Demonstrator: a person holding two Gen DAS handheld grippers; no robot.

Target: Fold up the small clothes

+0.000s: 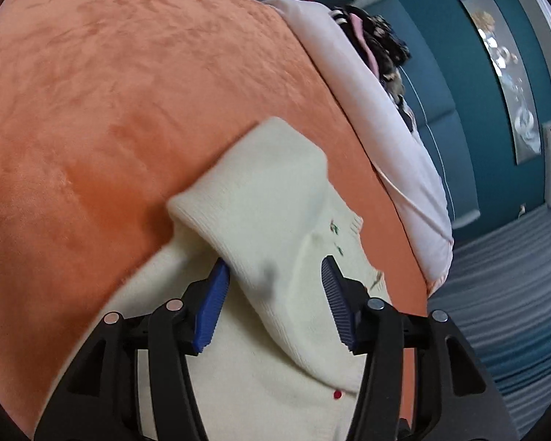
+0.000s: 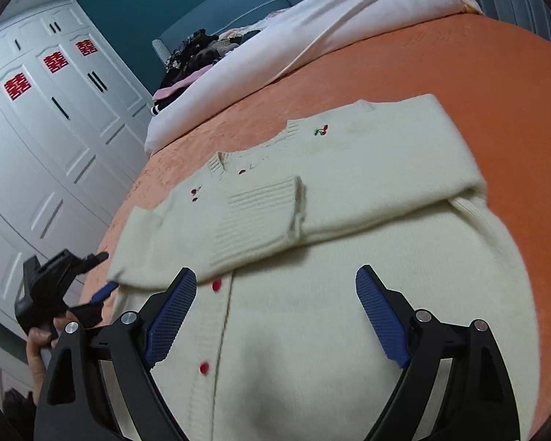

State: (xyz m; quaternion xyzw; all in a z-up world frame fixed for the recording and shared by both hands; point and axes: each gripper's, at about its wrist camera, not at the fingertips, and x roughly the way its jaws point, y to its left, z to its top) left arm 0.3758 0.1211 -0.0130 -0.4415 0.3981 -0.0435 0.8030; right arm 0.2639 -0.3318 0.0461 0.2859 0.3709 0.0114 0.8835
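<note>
home bedroom | bed [image 2: 459,73] under orange blanket, beyond the fingers | white wardrobe [image 2: 55,128] with red paper cut-outs — left of the fingers | teal wall [image 1: 440,36] — framed picture [image 1: 503,73] | white duvet [image 2: 312,25] and clothes pile [image 2: 198,55] at the far end

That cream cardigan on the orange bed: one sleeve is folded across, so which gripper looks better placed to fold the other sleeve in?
Probably the left gripper. Its open fingers straddle the unfolded sleeve at the cardigan's edge. The right gripper, also open, hovers over the button front, away from that sleeve.
</note>
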